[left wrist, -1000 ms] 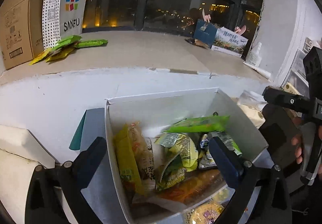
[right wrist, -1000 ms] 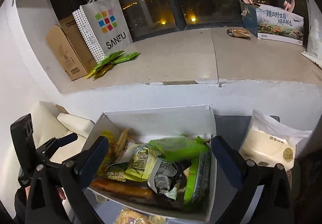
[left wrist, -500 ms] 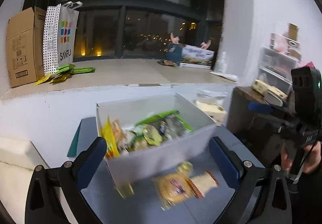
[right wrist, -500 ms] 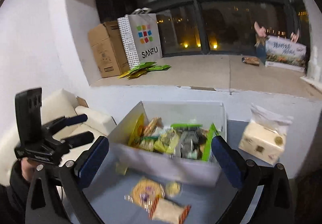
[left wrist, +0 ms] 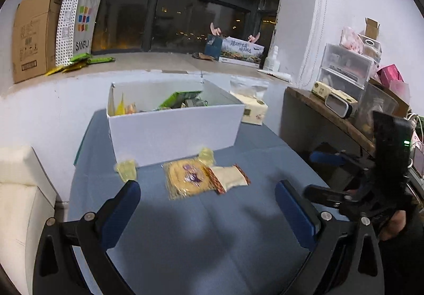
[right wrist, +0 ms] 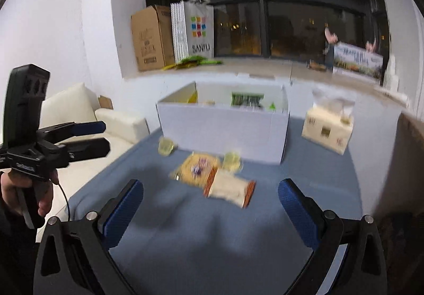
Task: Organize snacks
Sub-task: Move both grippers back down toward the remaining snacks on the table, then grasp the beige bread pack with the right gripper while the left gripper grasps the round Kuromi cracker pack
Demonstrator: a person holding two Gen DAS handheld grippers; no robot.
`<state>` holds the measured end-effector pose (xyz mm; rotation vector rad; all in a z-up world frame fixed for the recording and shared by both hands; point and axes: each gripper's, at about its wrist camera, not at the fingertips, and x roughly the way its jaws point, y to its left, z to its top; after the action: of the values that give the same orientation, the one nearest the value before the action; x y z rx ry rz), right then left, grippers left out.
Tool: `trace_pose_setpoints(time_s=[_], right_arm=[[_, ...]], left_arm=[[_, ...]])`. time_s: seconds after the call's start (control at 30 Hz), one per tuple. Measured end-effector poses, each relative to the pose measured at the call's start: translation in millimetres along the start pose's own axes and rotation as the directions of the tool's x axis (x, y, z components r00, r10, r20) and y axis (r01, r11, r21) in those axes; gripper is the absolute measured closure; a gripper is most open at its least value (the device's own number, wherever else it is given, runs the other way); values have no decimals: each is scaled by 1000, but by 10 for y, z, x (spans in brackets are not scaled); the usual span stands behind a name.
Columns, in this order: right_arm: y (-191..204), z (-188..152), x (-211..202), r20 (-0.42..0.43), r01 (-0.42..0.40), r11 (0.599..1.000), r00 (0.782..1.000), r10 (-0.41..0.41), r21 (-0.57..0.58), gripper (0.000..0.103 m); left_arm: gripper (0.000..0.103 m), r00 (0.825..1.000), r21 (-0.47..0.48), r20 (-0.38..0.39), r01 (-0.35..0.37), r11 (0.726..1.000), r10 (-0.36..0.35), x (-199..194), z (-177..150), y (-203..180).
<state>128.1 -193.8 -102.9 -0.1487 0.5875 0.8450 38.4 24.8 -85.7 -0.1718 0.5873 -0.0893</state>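
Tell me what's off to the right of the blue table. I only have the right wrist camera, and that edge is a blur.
Observer: A dark side table stands there, with a stack of clear plastic drawers on it.
Operator: Where is my right gripper relative to it?
Observer: The left wrist view shows the right gripper from the side, held in front of that side table near the right edge of the blue table. Its fingers are apart and hold nothing.
Operator: Anything near the side table's front edge?
Observer: A small cream carton lies there.
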Motion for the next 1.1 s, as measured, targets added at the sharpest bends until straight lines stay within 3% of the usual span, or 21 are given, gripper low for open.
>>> trace_pose_setpoints(time_s=[0.1,0.27,0.5,0.63,0.77,0.87,1.03,1.1], right_arm=[[-80,-78,113,-60,-29,998,998,32,58,0],[-125,-106,335,-133,-23,998,991,30,56,0],[-253,26,921,-237,-29,997,971,10,-74,0],[-301,115,1280,-289,-151,961,954,81,-230,0],[-376,86,1655,-404,-207,912,914,50,-355,0],[-412,89,1792,-437,-246,904,896,74,-351,0],[-361,75,1886,-432,-280,889,896,106,-362,0],[-358,80,1948,-449,-300,892,884,127,-339,8]], left_arm=[[0,1000,-8,-1,2,1000,-2,-10,12,9],[0,1000,-15,2,14,1000,-14,-15,14,25],[0,1000,7,-15,-4,1000,4,-23,-42,39],[0,1000,2,-22,-10,1000,10,-26,-68,71],[0,999,15,-40,-24,1000,25,15,-87,91],[0,998,9,-56,-24,1000,25,59,-103,122],[0,997,9,-78,-22,1000,22,133,-132,132],[0,996,22,-83,-17,1000,19,158,-138,133]])
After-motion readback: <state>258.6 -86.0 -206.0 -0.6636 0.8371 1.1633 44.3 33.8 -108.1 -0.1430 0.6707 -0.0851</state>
